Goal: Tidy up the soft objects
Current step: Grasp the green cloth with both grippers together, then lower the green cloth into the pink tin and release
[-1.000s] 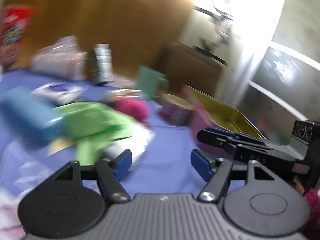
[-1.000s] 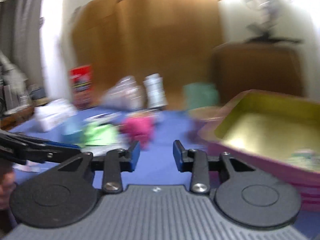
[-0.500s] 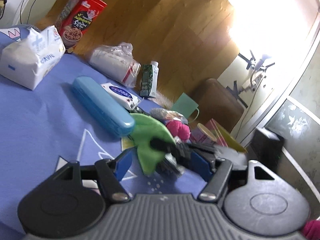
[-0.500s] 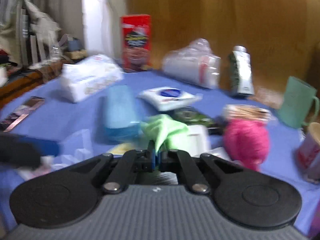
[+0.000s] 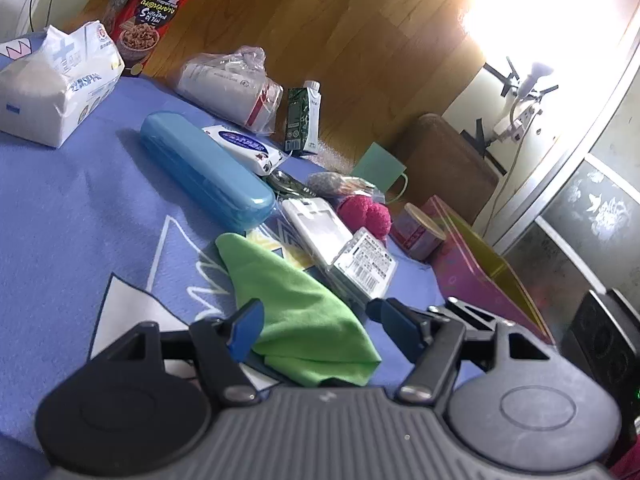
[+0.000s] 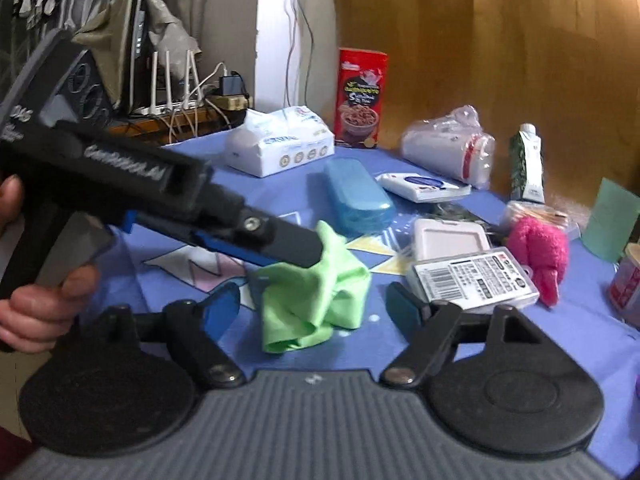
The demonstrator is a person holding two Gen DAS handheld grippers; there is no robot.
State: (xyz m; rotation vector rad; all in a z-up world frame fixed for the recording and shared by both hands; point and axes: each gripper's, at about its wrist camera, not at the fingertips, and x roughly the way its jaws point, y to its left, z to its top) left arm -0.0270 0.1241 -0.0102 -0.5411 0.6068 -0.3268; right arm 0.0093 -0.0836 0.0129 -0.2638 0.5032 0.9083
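Two grippers on the same thing here, the green cloth (image 5: 304,312). It sits crumpled on the blue tablecloth (image 5: 60,200) near the front edge of the clutter.

Left gripper (image 5: 320,328) has its jaws spread wide. In its own view the cloth lies right between the blue pads (image 5: 246,330), closer to the left one. From the right wrist view you see that same gripper from the side, held in the person's left hand (image 6: 36,312). Its tips are right at the top fold of the cloth, which stands up in a little peak there. I can't tell from that angle whether a pad is actually pressing on the fabric.

Right gripper (image 6: 314,306) is also wide open and holding nothing. The cloth sits just ahead of it, in line with the gap between its fingers.

Other stuff on the table:
- a clear plastic box with a barcode label (image 5: 360,264) just beside the cloth, touching or overlapping a white case behind it
- a fuzzy pink plush (image 6: 540,252) just past that box
- a long blue hard case (image 5: 208,172) behind the cloth, with a wet wipes pack (image 5: 244,146) next to it
- a tissue pack (image 5: 52,92) and a red cereal box (image 5: 154,12) at the far left
- bagged paper cups (image 5: 232,88) and a small green carton (image 5: 304,120), standing upright at the back
- a green mug (image 5: 380,168) farther right
- an open pink tin with a yellow inside (image 5: 480,276) off to the right, well apart from the cloth
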